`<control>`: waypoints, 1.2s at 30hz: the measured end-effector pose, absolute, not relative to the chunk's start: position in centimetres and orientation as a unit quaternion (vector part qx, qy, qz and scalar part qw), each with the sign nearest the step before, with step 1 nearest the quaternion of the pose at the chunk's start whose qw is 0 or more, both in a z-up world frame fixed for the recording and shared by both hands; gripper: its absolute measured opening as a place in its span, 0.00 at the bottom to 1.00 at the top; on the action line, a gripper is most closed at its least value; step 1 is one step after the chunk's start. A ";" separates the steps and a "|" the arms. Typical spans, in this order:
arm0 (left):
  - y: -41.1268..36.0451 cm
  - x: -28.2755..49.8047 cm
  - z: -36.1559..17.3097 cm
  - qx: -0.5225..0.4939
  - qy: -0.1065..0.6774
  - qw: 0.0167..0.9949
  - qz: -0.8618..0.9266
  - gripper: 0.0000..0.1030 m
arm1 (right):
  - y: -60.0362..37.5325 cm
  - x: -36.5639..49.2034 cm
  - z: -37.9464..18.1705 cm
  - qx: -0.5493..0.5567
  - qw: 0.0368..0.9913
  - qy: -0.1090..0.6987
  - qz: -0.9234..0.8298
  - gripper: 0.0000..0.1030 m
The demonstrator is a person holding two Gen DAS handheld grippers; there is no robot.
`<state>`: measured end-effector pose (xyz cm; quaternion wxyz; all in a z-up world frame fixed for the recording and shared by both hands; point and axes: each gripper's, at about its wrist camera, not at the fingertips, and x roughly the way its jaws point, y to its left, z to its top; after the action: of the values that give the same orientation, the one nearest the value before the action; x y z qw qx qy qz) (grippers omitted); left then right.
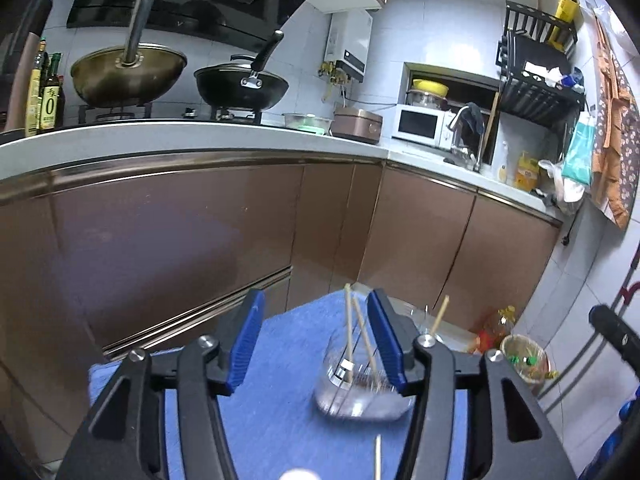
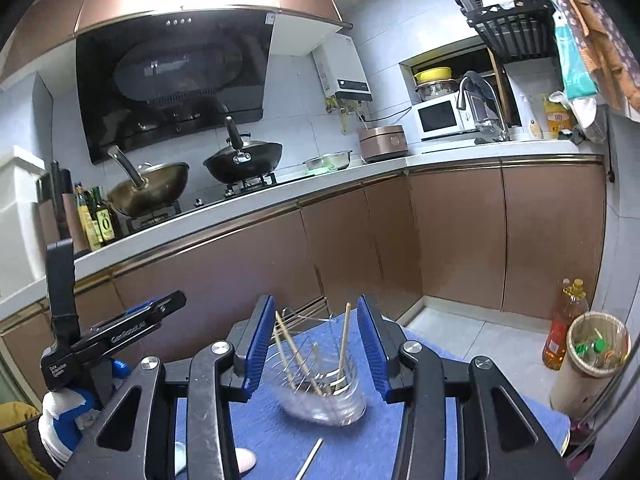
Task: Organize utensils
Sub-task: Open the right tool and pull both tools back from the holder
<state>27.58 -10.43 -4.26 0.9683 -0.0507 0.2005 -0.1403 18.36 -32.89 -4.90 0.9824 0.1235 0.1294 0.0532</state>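
Observation:
A clear glass jar (image 1: pixel 360 388) stands on a blue cloth (image 1: pixel 276 412) and holds several wooden chopsticks (image 1: pixel 349 332) leaning in it. My left gripper (image 1: pixel 316 320) is open above the cloth, nothing between its blue pads (image 1: pixel 248 344); the jar lies just beyond, nearer the right pad. In the right wrist view the same jar (image 2: pixel 326 394) sits below and beyond my right gripper (image 2: pixel 315 322), which is open and holds nothing. One loose chopstick (image 2: pixel 310 460) lies on the cloth in front of the jar. The left gripper (image 2: pixel 152 312) shows side-on at the left.
Brown cabinet doors (image 2: pixel 256 272) under a white counter (image 2: pixel 248 208) rise straight ahead. Two woks (image 2: pixel 244 164) sit on the stove. On the floor at the right stand a lined bin (image 2: pixel 592 356) and an oil bottle (image 2: pixel 560 328).

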 end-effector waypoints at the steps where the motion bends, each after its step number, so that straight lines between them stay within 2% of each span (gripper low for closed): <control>1: -9.9 26.8 -4.2 -0.046 0.202 0.969 -0.136 0.50 | -32.9 17.6 -4.9 0.129 0.981 0.130 0.056 0.39; 17: -5.3 18.5 -5.5 -0.016 0.260 0.957 -0.124 0.50 | -32.4 11.5 -6.9 0.182 0.969 0.149 0.077 0.39; 31: -5.3 12.9 -5.5 -0.005 0.243 0.958 -0.148 0.50 | -32.5 8.0 -7.5 0.203 0.965 0.141 0.090 0.39; 36: -5.4 12.5 -5.9 0.000 0.269 0.949 -0.162 0.50 | -32.6 7.2 -7.8 0.207 0.964 0.142 0.088 0.39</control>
<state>12.46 -5.44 -5.87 0.9492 -0.0003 0.2694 -0.1624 7.20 -32.62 -7.79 0.9641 0.2066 0.1415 0.0884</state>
